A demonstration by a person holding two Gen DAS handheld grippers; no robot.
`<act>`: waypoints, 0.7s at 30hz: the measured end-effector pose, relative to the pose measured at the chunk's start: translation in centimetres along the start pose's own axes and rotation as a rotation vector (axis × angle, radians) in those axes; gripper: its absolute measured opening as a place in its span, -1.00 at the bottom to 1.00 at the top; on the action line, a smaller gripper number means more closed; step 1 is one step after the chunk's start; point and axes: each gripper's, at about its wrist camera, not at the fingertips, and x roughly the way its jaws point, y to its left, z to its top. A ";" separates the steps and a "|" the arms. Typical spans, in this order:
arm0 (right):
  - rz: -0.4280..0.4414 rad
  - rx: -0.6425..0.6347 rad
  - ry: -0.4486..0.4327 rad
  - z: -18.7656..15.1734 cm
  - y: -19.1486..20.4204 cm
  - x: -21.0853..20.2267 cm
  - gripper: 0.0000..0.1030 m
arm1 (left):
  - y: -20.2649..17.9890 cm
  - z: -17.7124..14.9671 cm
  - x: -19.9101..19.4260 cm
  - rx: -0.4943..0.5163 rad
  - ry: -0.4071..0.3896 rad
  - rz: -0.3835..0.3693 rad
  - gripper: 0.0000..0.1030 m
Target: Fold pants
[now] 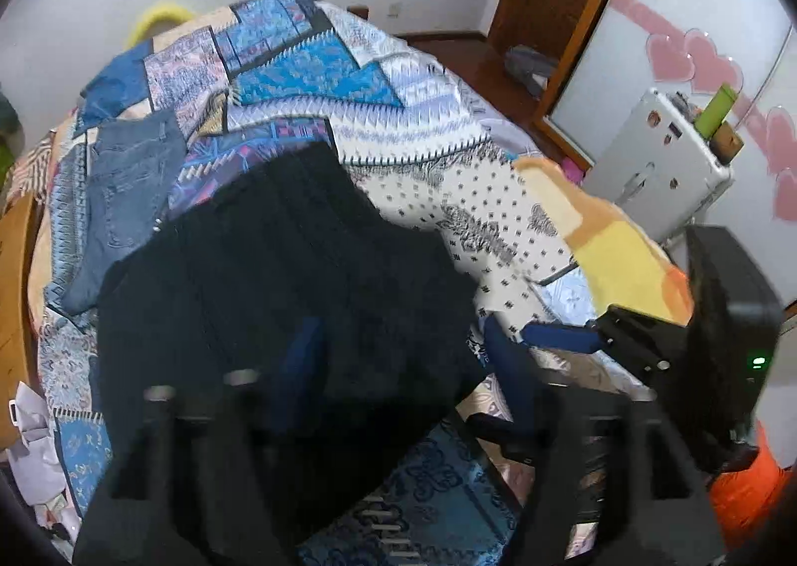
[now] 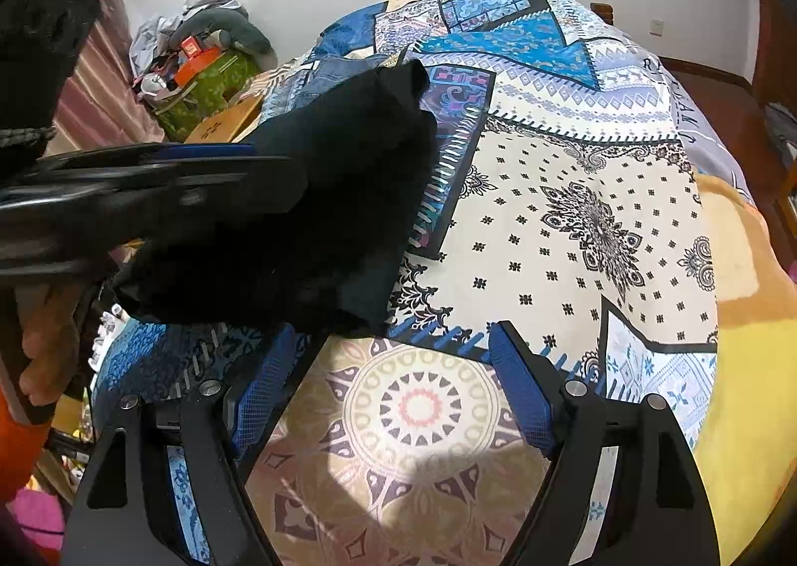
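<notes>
Left gripper (image 1: 398, 366): jaws seen apart in left wrist view, blue pads on either side; black pants (image 1: 279, 277) lie over the L finger and between the jaws, so whether cloth is pinched cannot be told. In right wrist view the same gripper (image 2: 239, 162) is seen side-on, entering from the left, its tip buried in the black fabric.

Right gripper (image 2: 393, 386): jaws wide apart, nothing between them but bedspread (image 2: 573, 227); L blue pad (image 2: 264, 386) sits just at the near hem of the pants, contact not certain. R gripper is seen from left wrist view low at right (image 1: 573, 337), pointing toward the pants, near the bed edge.

Pants: black, bunched into a rumpled mound on the patterned bedspread, near the close edge of bed, left of centre in right wrist view. Part of the cloth looks raised at the L gripper. Texture faintly ribbed; image blurred there.

Blue jeans (image 1: 124, 197) lie flat on the bedspread beyond the black pants, just beside them.
</notes>
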 end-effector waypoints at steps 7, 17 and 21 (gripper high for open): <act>0.033 0.033 -0.014 0.2 0.5 -0.1 0.51 | 3.9 2.2 -2.6 0.011 -0.121 0.193 0.83; 0.038 0.001 -0.044 0.9 2.3 -0.1 0.51 | 17.2 5.8 2.3 -0.140 -0.007 0.437 0.95; 0.040 -0.003 -0.037 1.7 2.2 0.7 0.51 | 21.8 5.4 6.7 -0.209 0.111 0.500 0.95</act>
